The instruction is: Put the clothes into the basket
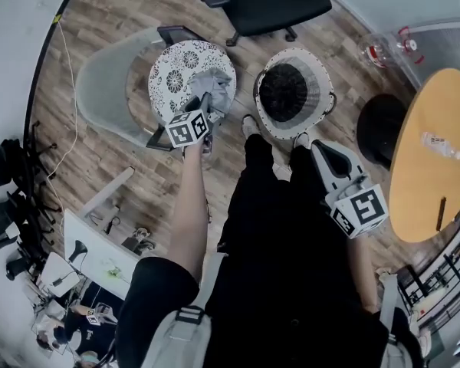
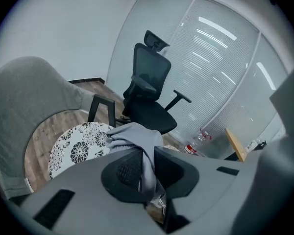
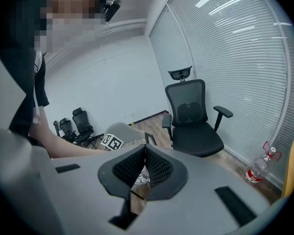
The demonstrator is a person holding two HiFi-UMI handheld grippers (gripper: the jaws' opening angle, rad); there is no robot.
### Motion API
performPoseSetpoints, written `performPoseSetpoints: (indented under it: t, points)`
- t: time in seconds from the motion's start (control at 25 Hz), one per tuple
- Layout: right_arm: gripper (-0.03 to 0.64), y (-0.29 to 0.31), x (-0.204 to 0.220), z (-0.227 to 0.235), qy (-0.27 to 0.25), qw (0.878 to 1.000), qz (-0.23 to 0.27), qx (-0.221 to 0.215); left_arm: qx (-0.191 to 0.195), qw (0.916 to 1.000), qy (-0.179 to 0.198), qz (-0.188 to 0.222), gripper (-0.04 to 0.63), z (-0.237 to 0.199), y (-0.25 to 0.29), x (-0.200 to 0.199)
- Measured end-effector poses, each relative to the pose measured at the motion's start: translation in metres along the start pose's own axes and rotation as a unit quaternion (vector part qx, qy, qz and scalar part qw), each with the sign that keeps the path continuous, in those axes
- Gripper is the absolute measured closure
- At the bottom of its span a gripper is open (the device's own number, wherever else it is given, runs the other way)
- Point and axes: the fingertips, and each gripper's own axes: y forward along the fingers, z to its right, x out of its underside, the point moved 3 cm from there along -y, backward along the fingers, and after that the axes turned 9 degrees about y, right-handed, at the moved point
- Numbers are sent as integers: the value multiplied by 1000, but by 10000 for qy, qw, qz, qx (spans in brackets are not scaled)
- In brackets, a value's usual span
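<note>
Grey garment (image 1: 216,89) – a bunched piece of cloth – sits pinched between the jaws of the left gripper (image 1: 208,103), which are closed nearly together on a fold of it. In the left gripper view the cloth (image 2: 137,137) runs up out of the pads and spreads into a loose bundle just beyond the fingertips. In the head view it hangs over the right edge of the flower-patterned seat cushion (image 1: 175,71) of a grey chair (image 1: 106,83); whether it touches the cushion I cannot tell.

To the right of the chair, on the wooden floor (image 1: 115,14), stands the round basket (image 1: 320,98), its dark inside showing no clothes. It is close beside the cushion but apart from the garment.

Further right, the right gripper (image 1: 320,147) is held above the person's leg, nearer the person than the basket – its jaws meet at the tips with nothing between them (image 3: 143,164). A round wooden table (image 1: 429,159) fills the right edge.
</note>
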Motion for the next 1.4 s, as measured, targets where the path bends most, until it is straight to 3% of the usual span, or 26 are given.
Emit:
performPoseSetpoints:
  t: [0.28,0.56,0.84,1.04,1.4]
  points:
    - [600,10,-17,-7,-65,9990,420,-150,369,9970,401,557,535,40,-44,-42]
    - [600,13,-36,-5,-225,9965,795,-123,853,9863,807,1156,535,85,-89,-88]
    - [600,1,-44,4,-241,9942,1048,60,1368,9662,1310,1748,535,139,-134,-128]
    - [600,-10,-46,14,-110,9923,1218,202,1782,9471,1711,2047,535,178,-161,-148]
    - [600,-57,-35,46,105,9881,1435,537,2514,9220,2086,2080,535,244,-171,-148]
